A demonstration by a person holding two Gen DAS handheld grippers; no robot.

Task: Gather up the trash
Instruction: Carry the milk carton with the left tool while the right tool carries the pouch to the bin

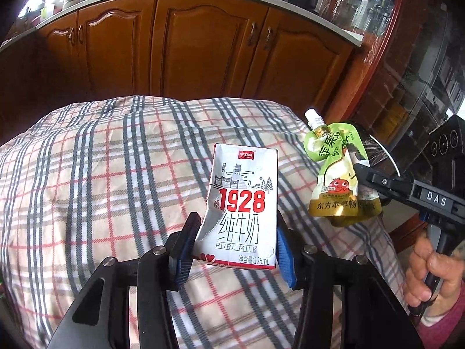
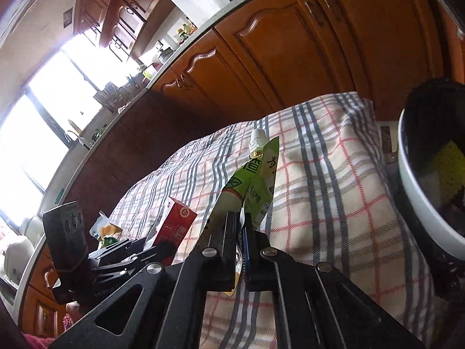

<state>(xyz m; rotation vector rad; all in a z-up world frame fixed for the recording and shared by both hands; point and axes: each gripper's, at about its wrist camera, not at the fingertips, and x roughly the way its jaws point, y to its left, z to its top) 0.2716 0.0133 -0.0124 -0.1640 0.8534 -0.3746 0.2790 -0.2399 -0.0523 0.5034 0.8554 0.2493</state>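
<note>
In the left wrist view, the left gripper [image 1: 235, 250] sits at the lower centre of the frame with its blue-padded fingers [image 1: 286, 257] pressed against both sides of a small white milk carton [image 1: 239, 206], which stands upright between them and is dented along its left edge; red "1928" and "PURE MILK" lettering faces the camera. Behind and below the carton spreads a plaid cloth [image 1: 101, 180] in cream, grey and red, covering most of the middle of the frame. At the right of this view the right gripper [image 1: 359, 174] reaches in from the edge, its fingers pinched on a green spouted drink pouch [image 1: 337, 171] that hangs above the cloth's right border, white cap pointing to the upper left; the person's right hand [image 1: 430, 279] grips the handle at the lower right. In the right wrist view the same pouch [image 2: 255, 186] rises from the closed-together fingers at lower centre, its cap toward the top. The carton's red side [image 2: 174, 224] shows at the lower left of that frame, beside the left gripper's black body. A white-rimmed bin [image 2: 418, 203] with a dark lining stands at the right edge, next to the cloth. Wooden cabinets [image 1: 186, 52] and a countertop fill the upper part of both views.
</note>
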